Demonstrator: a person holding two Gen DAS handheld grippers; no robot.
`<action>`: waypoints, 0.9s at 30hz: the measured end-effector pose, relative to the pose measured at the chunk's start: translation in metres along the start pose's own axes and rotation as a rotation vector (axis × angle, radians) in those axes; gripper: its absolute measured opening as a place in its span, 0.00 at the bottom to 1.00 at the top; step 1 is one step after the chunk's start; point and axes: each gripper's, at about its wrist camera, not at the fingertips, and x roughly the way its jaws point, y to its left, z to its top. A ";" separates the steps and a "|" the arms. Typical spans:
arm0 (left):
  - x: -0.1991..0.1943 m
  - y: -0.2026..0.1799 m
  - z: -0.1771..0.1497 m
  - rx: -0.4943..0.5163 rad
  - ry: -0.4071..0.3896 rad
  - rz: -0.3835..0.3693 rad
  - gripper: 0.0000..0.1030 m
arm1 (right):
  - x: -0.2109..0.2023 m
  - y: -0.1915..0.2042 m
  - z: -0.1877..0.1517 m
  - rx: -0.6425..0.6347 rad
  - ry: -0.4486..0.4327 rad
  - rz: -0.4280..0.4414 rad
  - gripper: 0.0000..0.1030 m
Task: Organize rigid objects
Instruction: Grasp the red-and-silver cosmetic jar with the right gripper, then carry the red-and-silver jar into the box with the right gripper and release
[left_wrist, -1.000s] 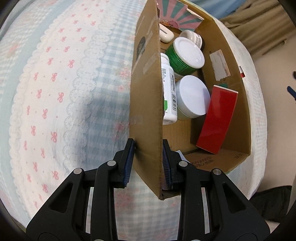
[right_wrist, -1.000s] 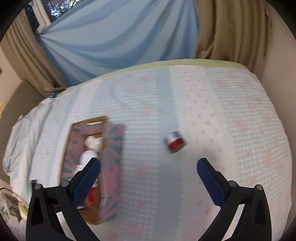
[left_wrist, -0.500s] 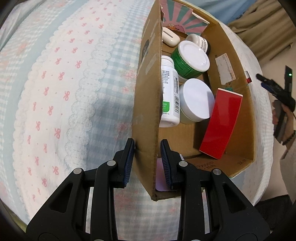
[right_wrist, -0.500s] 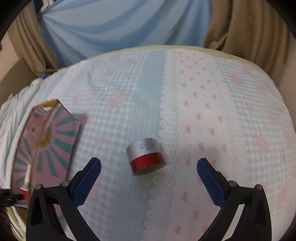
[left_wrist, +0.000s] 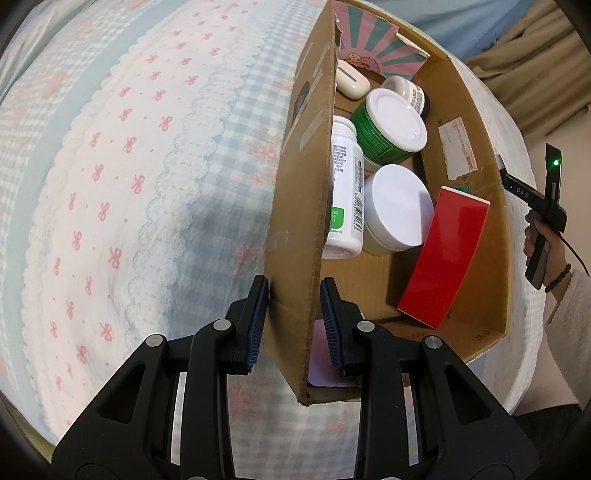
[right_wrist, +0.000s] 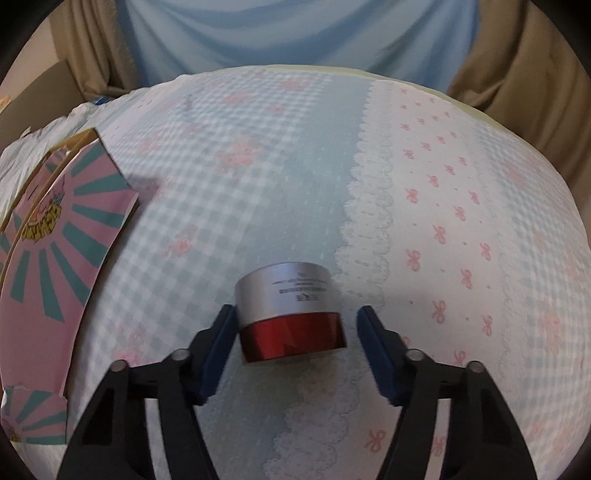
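A small jar with a silver lid and a glossy red base sits on the bedspread. My right gripper is low around it with its jaws closing. The left pad is at the jar's side and a gap remains at the right pad. My left gripper is shut on the near wall of an open cardboard box. Inside lie a green jar, a white bottle, a white-lidded jar, a red box and a white case.
The bedspread is checked blue with pink bows and lace strips. A pink-and-teal striped carton lies left of the jar. Blue and tan curtains hang behind the bed. A person's hand grips a tool handle right of the box.
The right gripper dropped toward the red jar and its jaws narrowed from wide apart to close beside it. The left gripper kept its hold on the box wall.
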 end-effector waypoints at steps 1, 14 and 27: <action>0.000 0.000 0.000 0.001 0.001 0.002 0.25 | 0.001 0.002 0.000 -0.014 0.008 -0.002 0.52; 0.001 -0.001 0.001 0.011 0.008 0.002 0.25 | -0.014 -0.005 0.007 0.077 0.037 0.005 0.49; 0.002 0.000 0.006 0.050 0.053 -0.031 0.25 | -0.119 0.023 0.046 0.279 -0.037 0.034 0.48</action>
